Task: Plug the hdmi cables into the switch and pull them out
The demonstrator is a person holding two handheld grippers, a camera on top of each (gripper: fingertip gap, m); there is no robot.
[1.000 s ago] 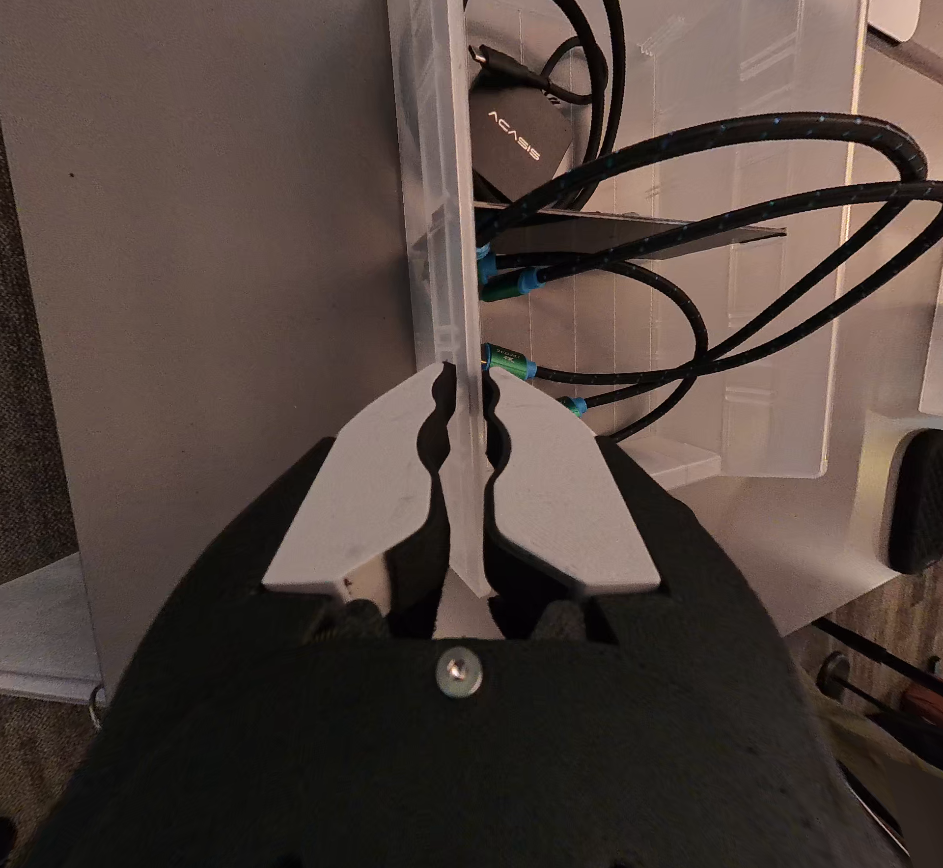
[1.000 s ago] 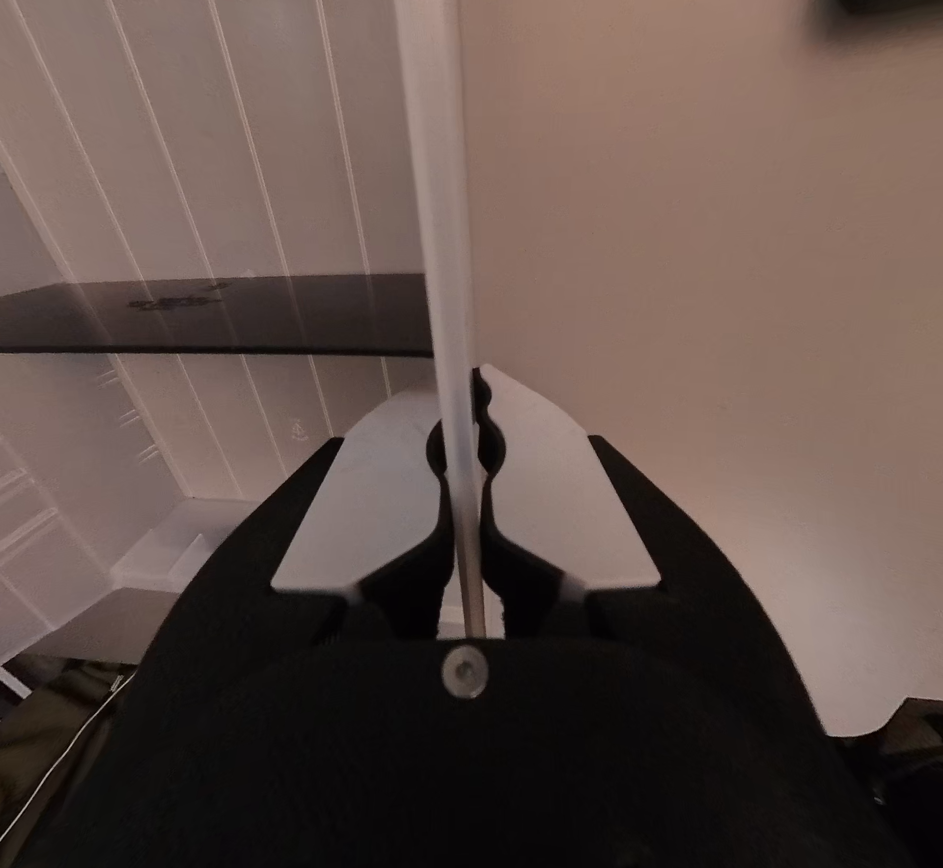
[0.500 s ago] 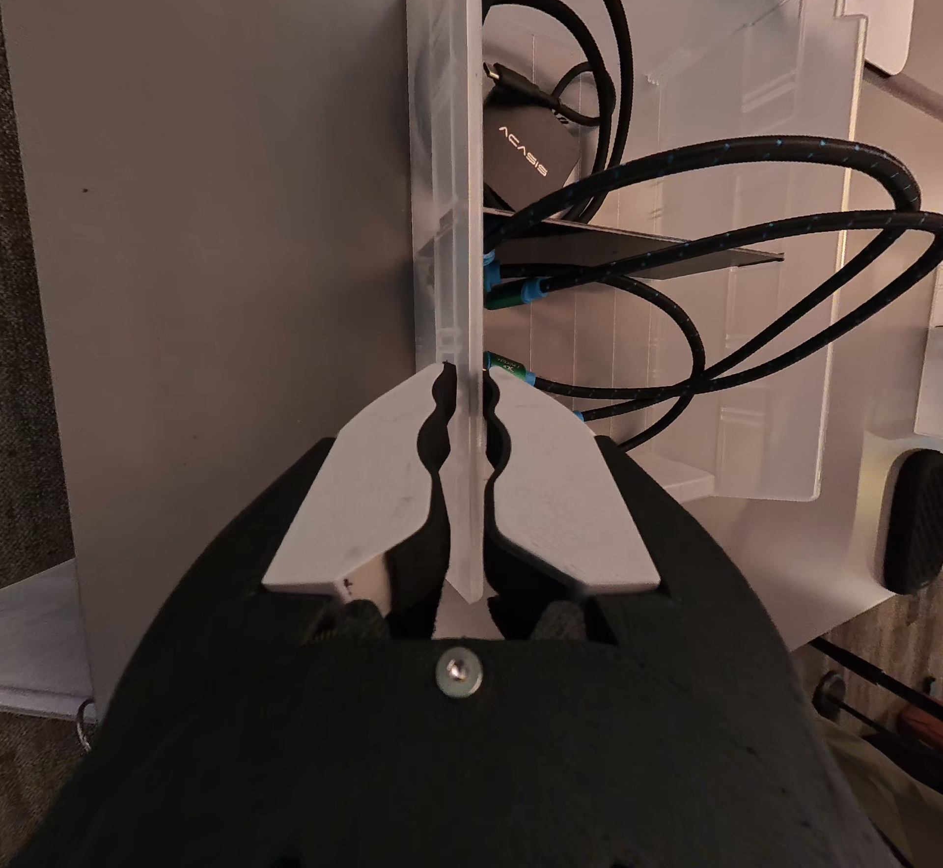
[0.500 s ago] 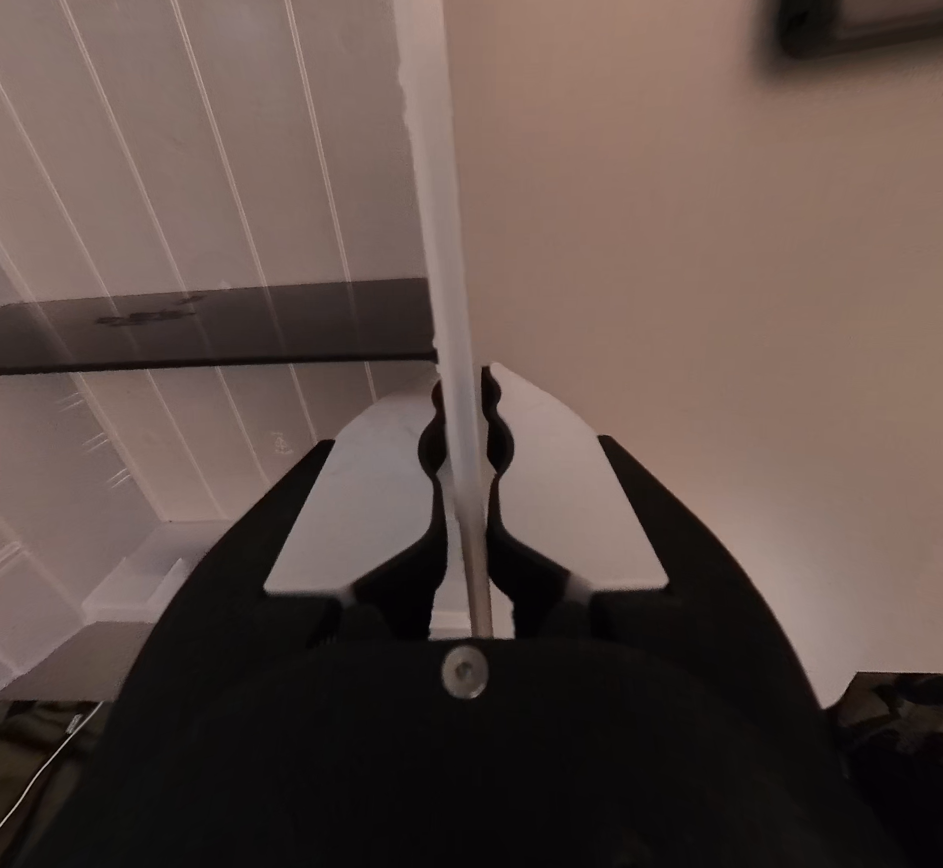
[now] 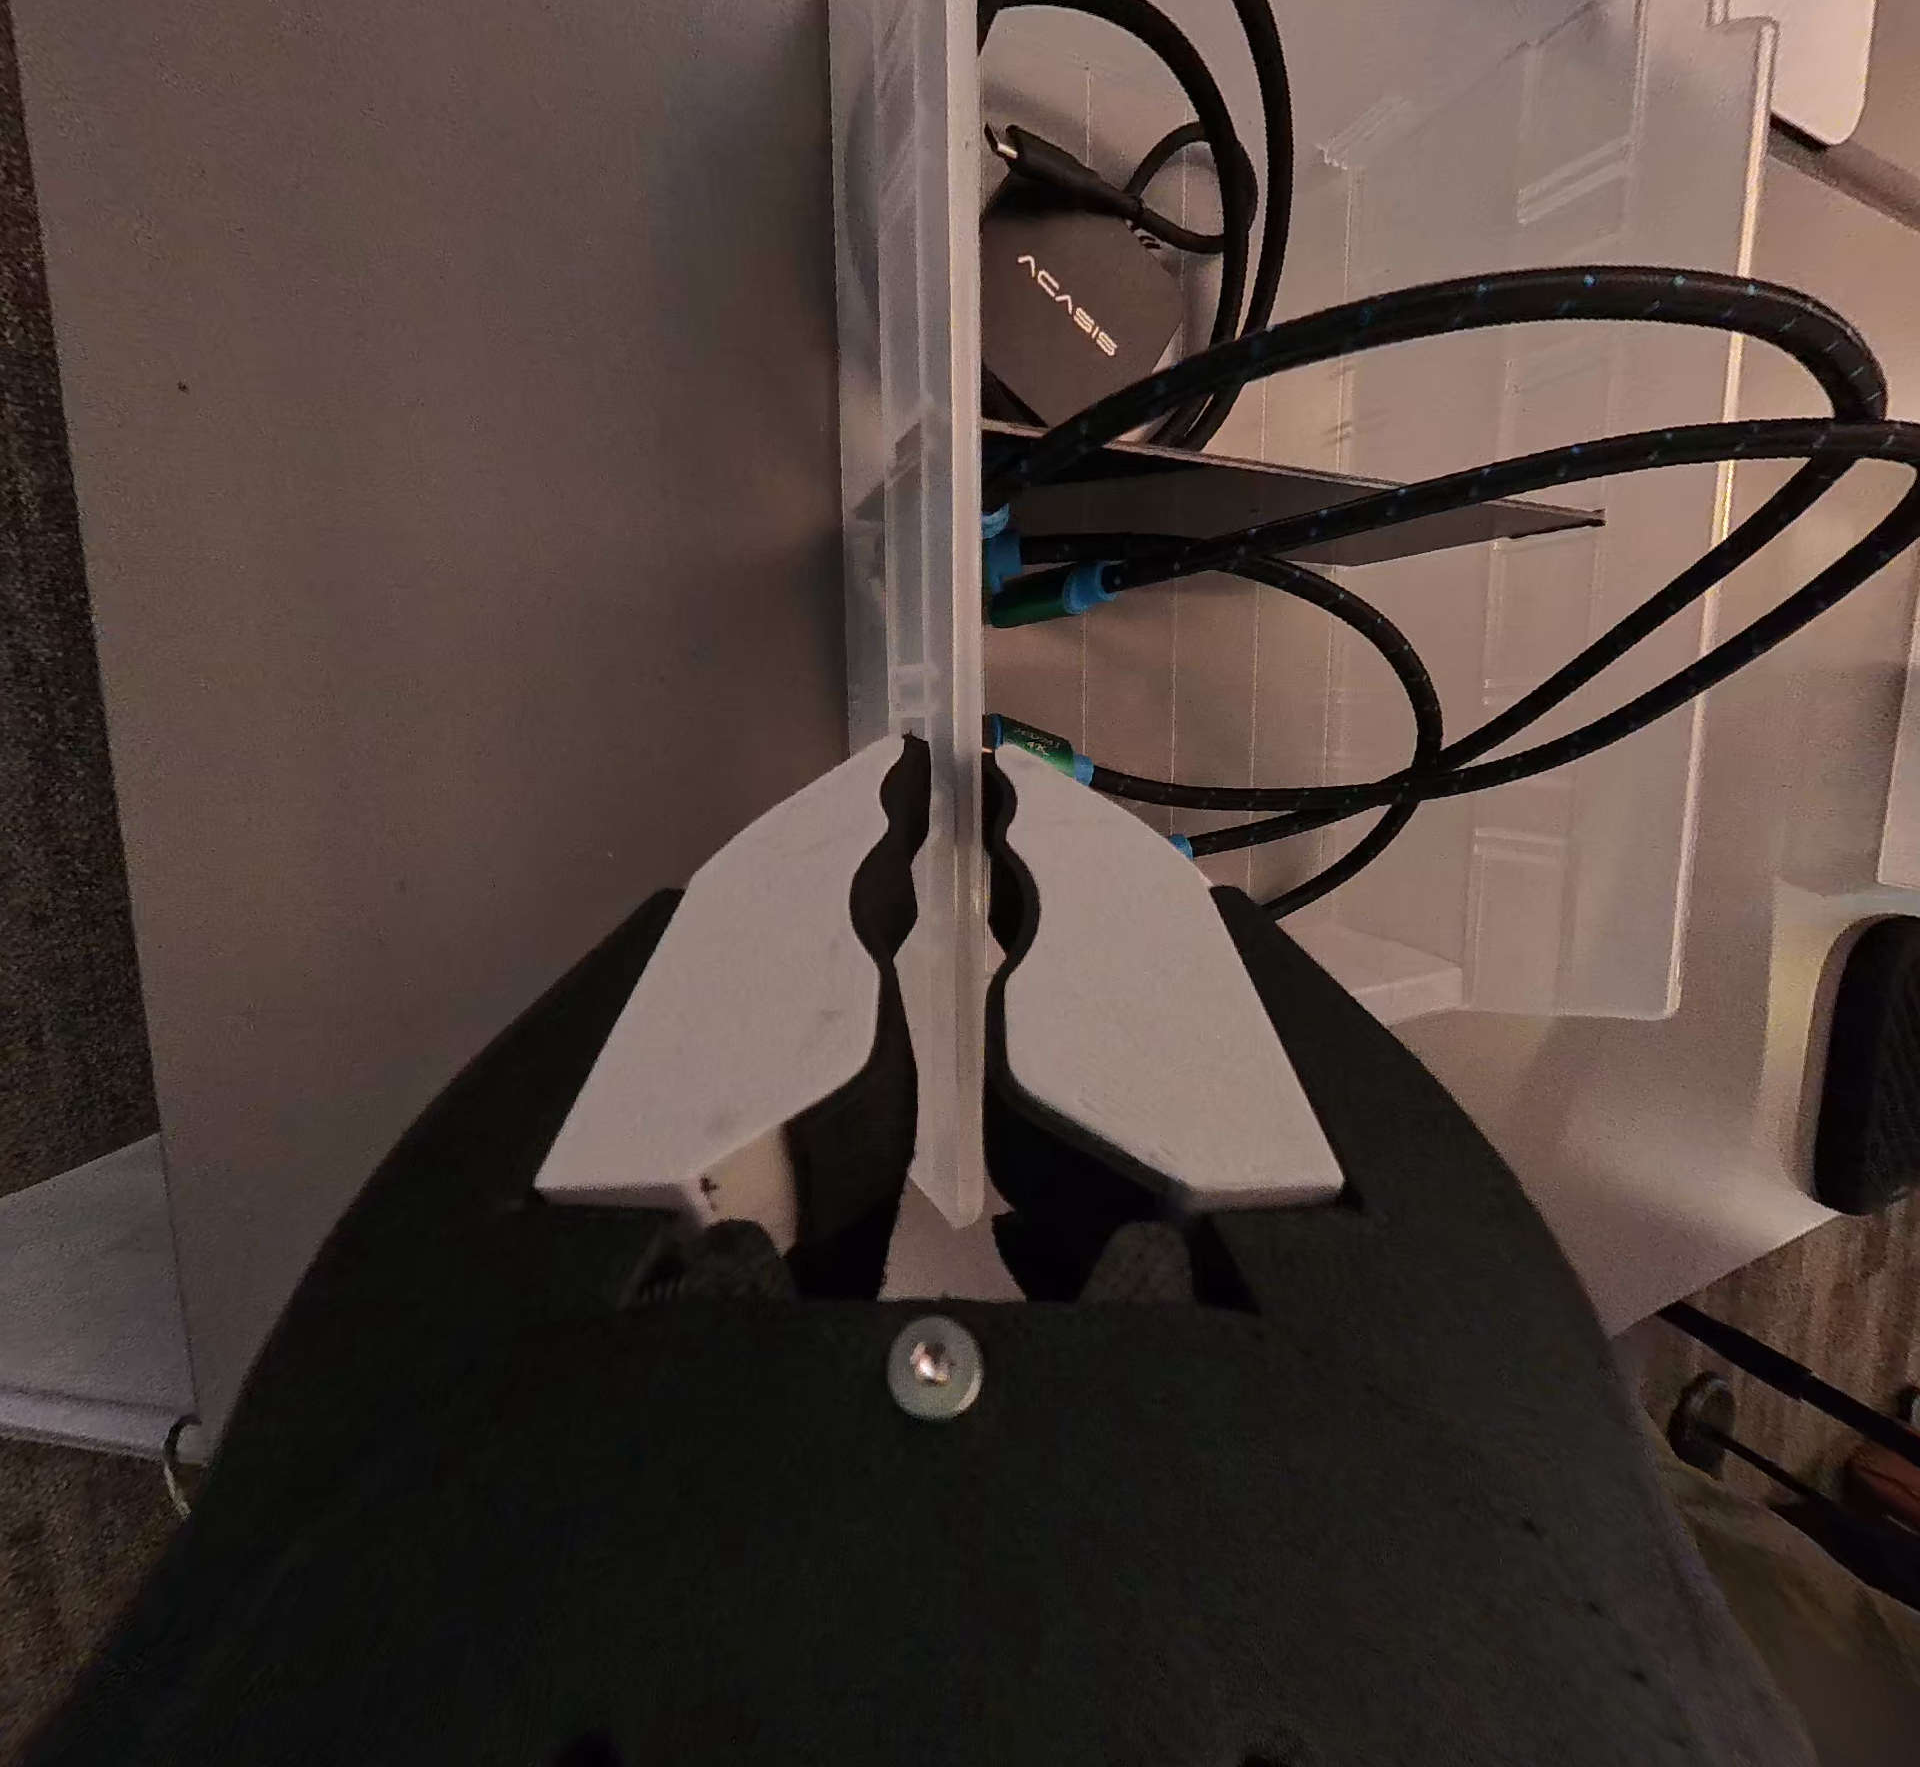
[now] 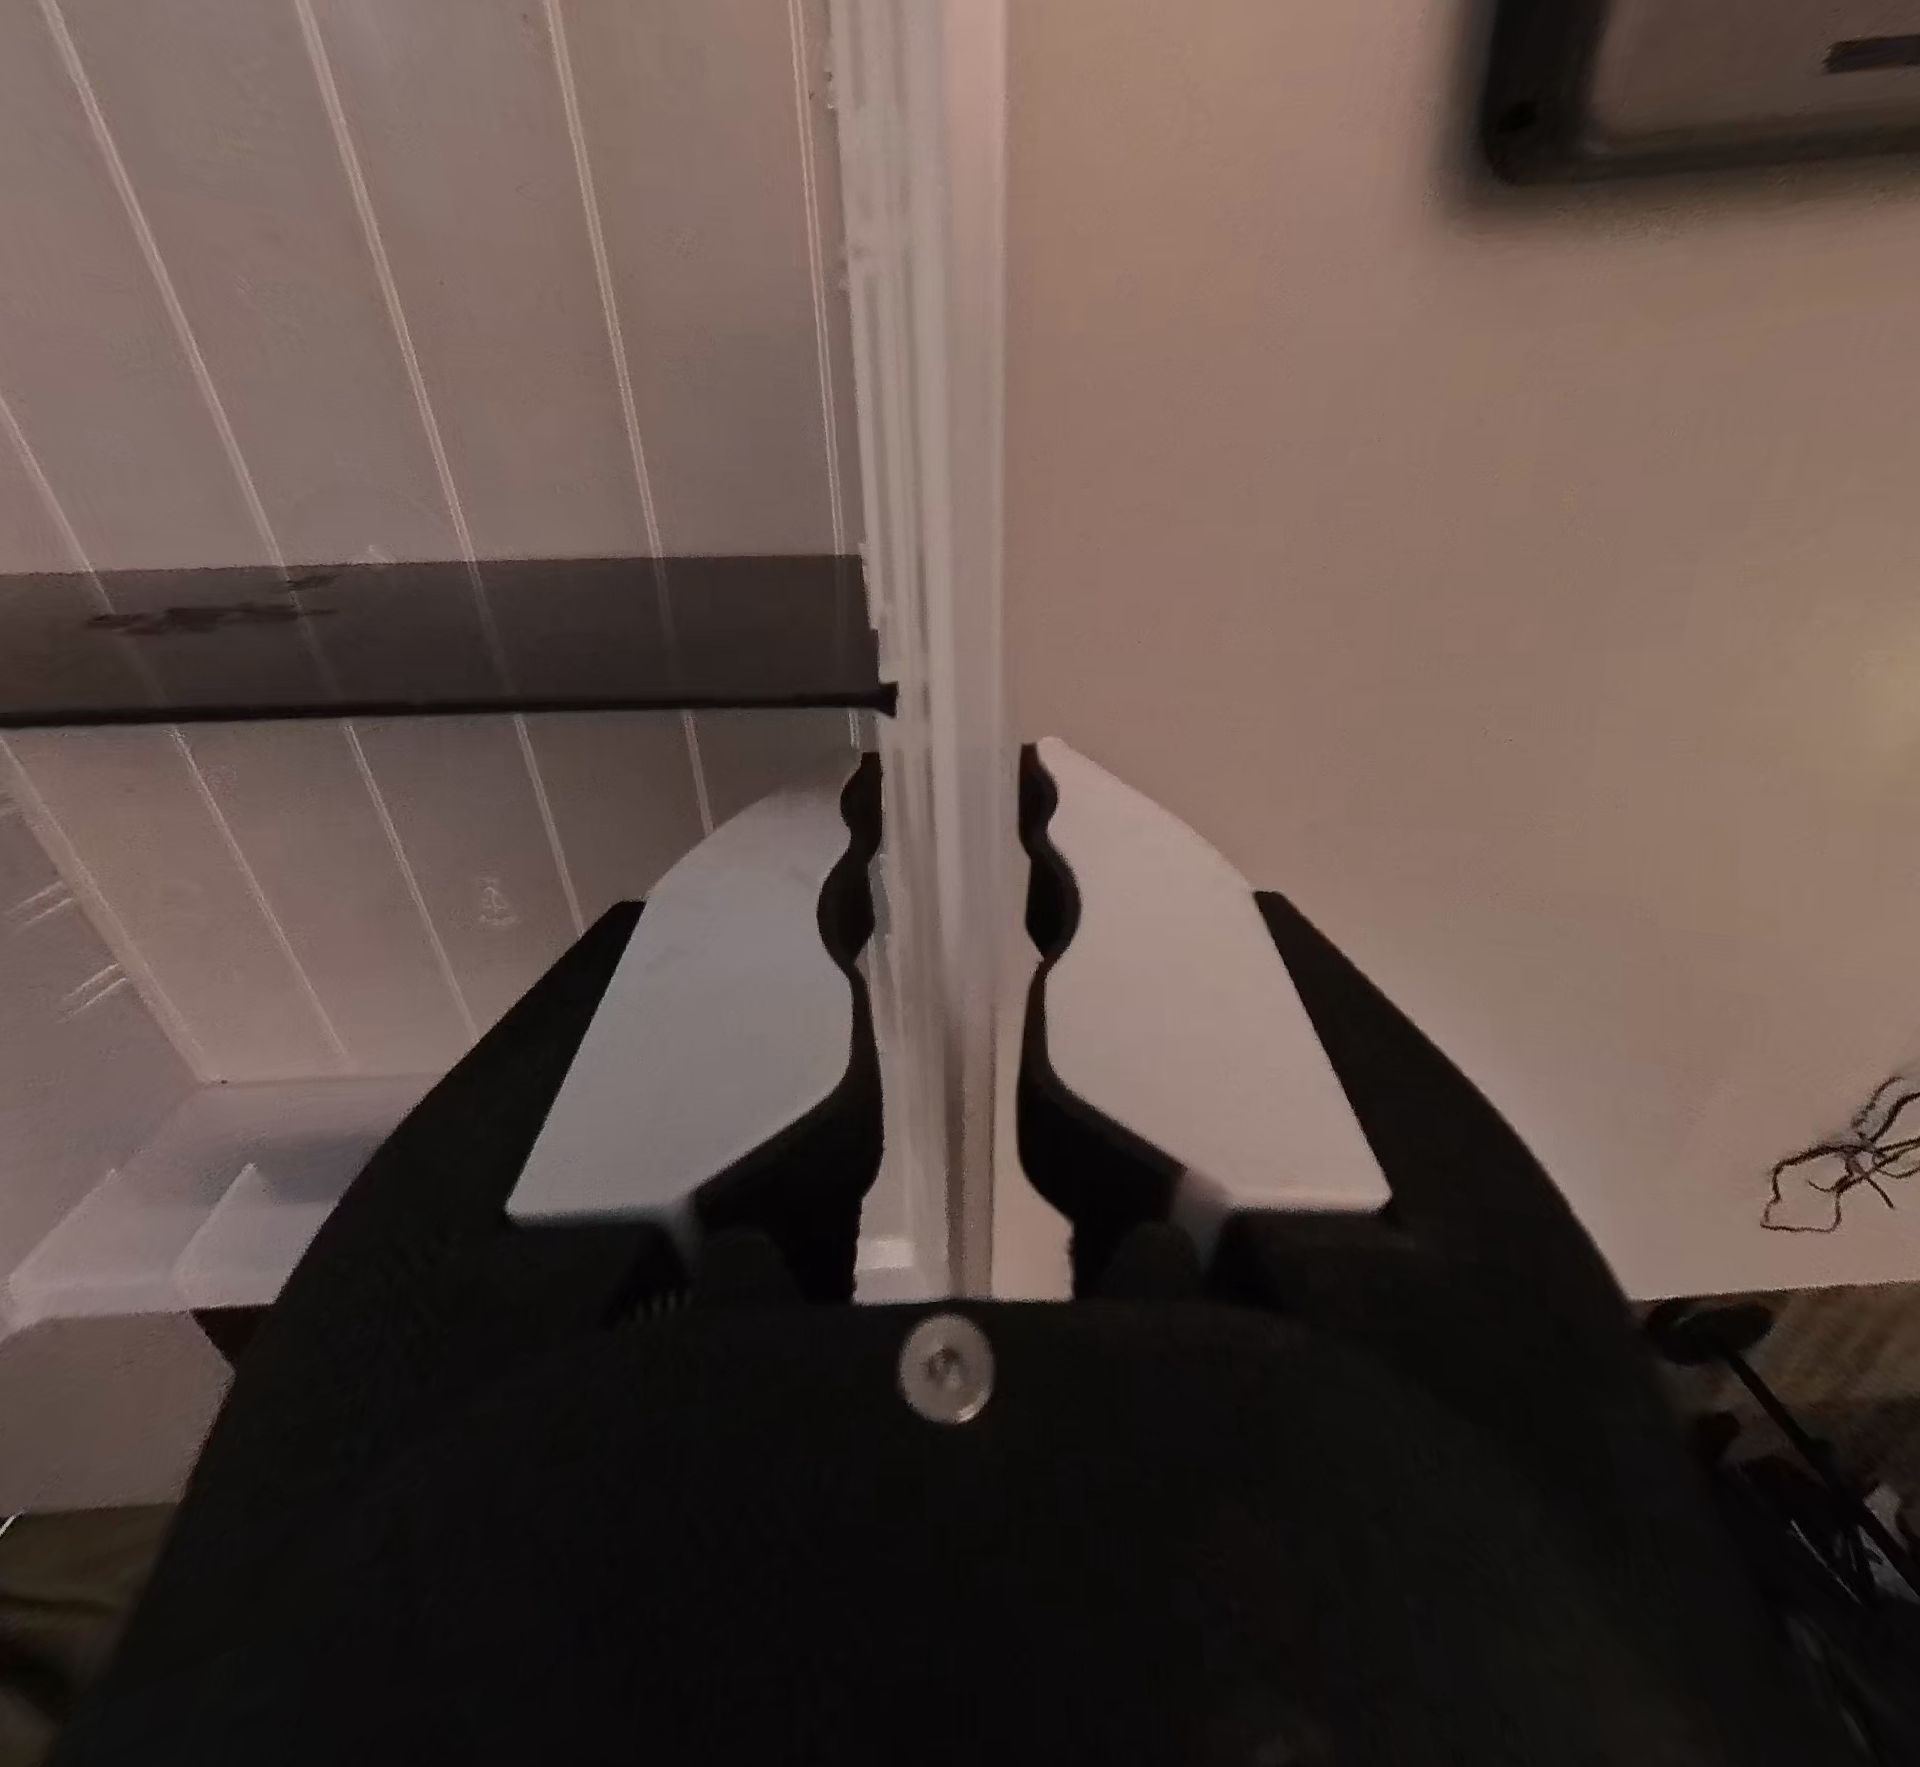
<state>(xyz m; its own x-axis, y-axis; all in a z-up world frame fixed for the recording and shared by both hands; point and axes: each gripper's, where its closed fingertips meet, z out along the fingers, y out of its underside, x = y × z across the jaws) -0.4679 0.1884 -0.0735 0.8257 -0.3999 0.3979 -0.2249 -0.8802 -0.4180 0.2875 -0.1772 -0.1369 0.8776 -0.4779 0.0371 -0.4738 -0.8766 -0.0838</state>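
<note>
Table [image 5: 416, 367], pale, bearing a clear plastic bin [image 5: 1558, 574]. Bin's left wall is pinched by the left gripper [image 5: 951, 761]; right gripper [image 6: 951, 751] straddles the opposite wall, fingers spread, not touching. Inside: braided HDMI cables [image 5: 1558, 304] looped over a black switch [image 5: 1081, 330], beside a dark divider [image 5: 1351, 512].

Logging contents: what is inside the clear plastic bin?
Inside the clear plastic bin: braided black cables with blue-green plugs, a small black box and a flat dark panel. The bin's edge hides where the plugs end.
</note>
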